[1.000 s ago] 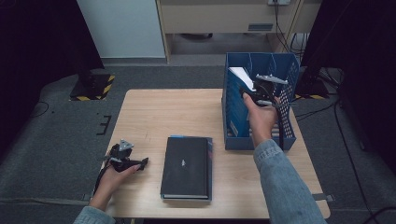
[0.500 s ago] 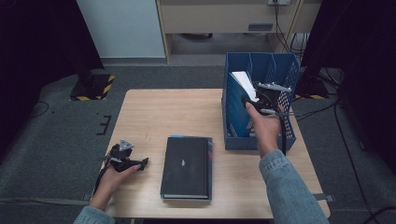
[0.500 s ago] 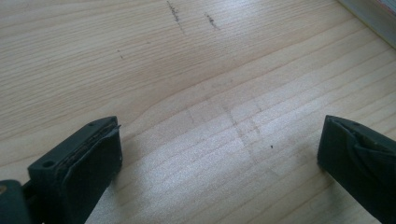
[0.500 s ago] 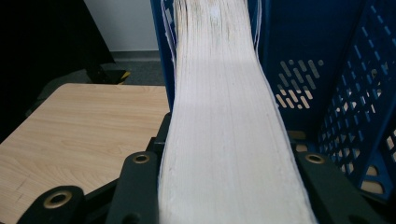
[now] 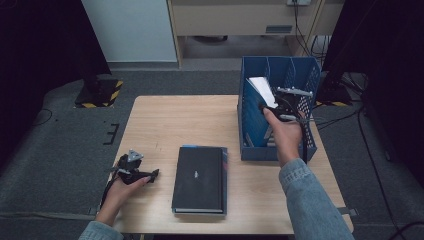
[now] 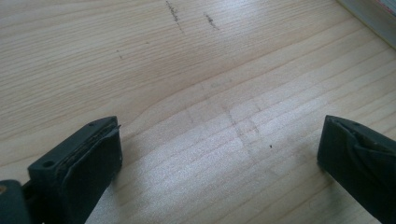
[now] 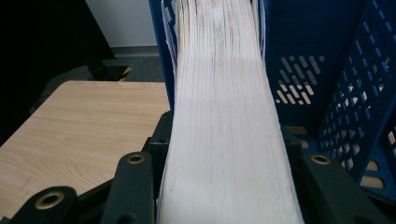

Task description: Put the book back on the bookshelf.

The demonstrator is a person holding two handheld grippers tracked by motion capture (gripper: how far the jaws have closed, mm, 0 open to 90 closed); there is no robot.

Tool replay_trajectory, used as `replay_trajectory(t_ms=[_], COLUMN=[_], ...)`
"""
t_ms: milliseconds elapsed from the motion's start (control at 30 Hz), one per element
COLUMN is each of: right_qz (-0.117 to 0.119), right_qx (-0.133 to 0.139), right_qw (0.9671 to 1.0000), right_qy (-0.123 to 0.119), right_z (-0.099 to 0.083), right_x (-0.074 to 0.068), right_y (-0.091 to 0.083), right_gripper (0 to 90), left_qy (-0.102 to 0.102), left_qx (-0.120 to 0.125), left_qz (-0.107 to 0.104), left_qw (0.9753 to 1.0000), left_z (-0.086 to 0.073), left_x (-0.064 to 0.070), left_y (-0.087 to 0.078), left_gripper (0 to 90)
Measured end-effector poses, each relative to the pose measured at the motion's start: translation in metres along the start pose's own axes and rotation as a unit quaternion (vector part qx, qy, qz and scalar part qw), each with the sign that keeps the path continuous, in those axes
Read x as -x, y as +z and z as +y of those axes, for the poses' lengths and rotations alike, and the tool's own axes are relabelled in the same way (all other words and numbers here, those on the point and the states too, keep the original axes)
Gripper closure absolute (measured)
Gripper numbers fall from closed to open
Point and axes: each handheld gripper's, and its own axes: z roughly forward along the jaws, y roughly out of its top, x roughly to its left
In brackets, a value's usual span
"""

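right gripper (image 5: 284,104) is over the blue file rack (image 5: 306,75) at the table's right edge, its jaws clamped on a thick book (image 5: 262,89). in the right gripper view the book's white page edge (image 7: 229,116) runs straight away from the jaws and up into the rack, so its long axis lies in line with the gripper and leans toward the rack's far wall. the book's far end is inside the leftmost compartment, as best i can judge; whether its lower edge touches the rack floor cannot be told. the coming move, in my judgement, turns on that lean: the book has to go down along its own length, parallel to the divider.

left gripper (image 5: 134,172) rests near the table's (image 5: 165,125) front left corner, jaws wide apart over bare wood, holding nothing. a second black book (image 5: 199,179) lies flat between the two hands, nearer the left one.
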Motion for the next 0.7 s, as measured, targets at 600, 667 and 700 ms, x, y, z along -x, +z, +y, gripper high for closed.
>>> replay_trajectory(t_ms=[600,667,700], right_qz=[-0.006,-0.009,-0.009], right_qx=[-0.009,-0.009,-0.01], right_qw=[0.9997,0.9997,0.9997], right_qy=[-0.021,-0.02,-0.019], right_z=[0.0088,0.0087,0.0088], right_x=[-0.0084,-0.0069,-0.0059], right_y=[0.0036,0.0037,0.0039], right_gripper=[50.8,49.8,49.4], left_qy=[0.003,0.003,0.003], left_qx=[-0.001,-0.001,-0.001], left_qz=[-0.001,-0.001,-0.001], left_qw=[1.0,1.0,1.0], left_z=[0.0002,0.0003,0.0003], left_x=[0.0002,0.0003,0.0003], left_y=[0.0,0.0,0.0], left_gripper=[0.0,0.0,0.0])
